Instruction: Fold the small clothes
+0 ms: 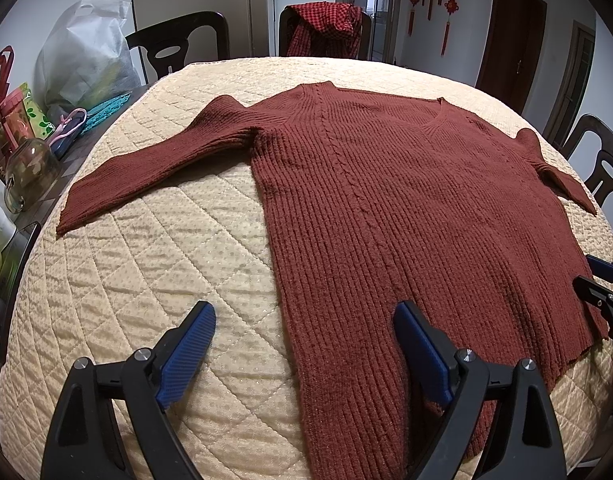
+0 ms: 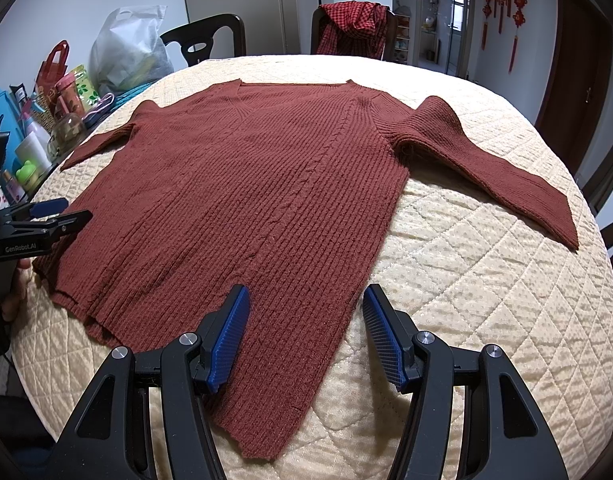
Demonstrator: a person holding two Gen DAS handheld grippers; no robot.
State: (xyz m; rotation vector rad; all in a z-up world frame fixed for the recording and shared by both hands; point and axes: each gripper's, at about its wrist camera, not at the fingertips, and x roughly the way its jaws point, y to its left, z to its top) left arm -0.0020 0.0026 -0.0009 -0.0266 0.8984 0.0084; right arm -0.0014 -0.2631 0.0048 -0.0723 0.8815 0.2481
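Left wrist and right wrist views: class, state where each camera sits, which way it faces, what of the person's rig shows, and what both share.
Left wrist: on the left gripper, jaws open, at the near table edge, facing across the rust sweater; the right gripper shows at right.
Right wrist: on the right gripper, jaws open, over the sweater's other hem corner; the left gripper shows at left.
Shared: sweater, quilted cover, checked garment on the far chair.
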